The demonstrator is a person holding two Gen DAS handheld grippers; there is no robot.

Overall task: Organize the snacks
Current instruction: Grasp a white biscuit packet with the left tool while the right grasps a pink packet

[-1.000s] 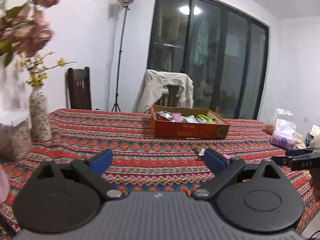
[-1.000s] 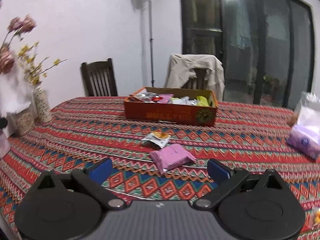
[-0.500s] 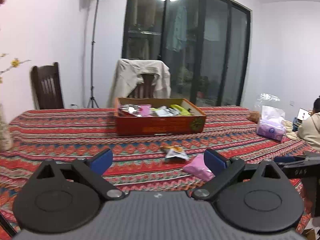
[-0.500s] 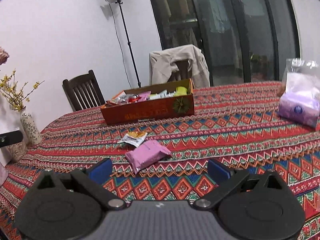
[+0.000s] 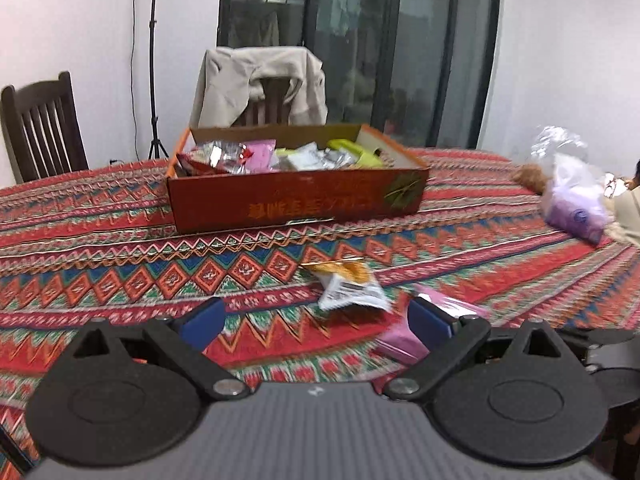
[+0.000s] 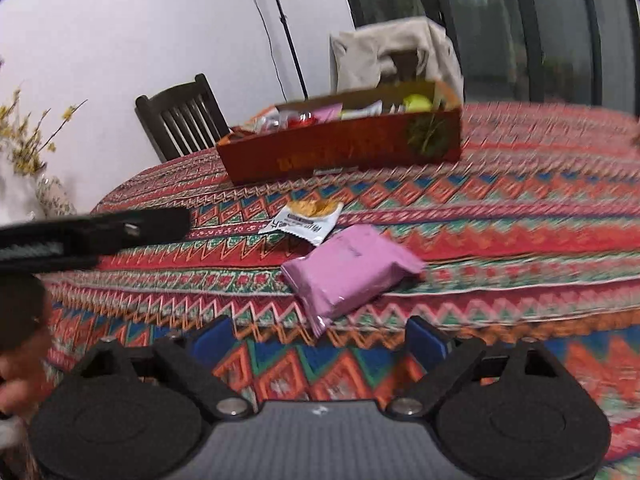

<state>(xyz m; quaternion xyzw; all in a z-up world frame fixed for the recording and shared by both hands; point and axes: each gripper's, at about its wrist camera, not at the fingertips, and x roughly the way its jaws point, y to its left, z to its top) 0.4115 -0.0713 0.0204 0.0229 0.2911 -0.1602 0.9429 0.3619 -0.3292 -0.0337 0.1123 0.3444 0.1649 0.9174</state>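
A red cardboard box (image 5: pixel 298 200) holding several snack packets stands at the far middle of the table; it also shows in the right wrist view (image 6: pixel 344 150). A white and orange snack packet (image 5: pixel 349 286) and a pink packet (image 5: pixel 404 340) lie loose on the patterned cloth in front of it. In the right wrist view the white packet (image 6: pixel 306 220) lies just behind the pink packet (image 6: pixel 352 276). My left gripper (image 5: pixel 314 320) is open and empty, just short of the white packet. My right gripper (image 6: pixel 318 340) is open and empty, just short of the pink packet.
A purple tissue pack in a clear bag (image 5: pixel 574 200) sits at the right of the table. A vase with yellow flowers (image 6: pixel 52 200) stands at the left. Two chairs (image 5: pixel 40 128) stand behind the table, one draped with a beige jacket (image 5: pixel 260 84). The left gripper's body (image 6: pixel 92 236) crosses the right wrist view.
Both grippers have moved forward and lower toward the two loose packets, which now look larger and closer. The left view has swung right, away from the vase. Both stay open.
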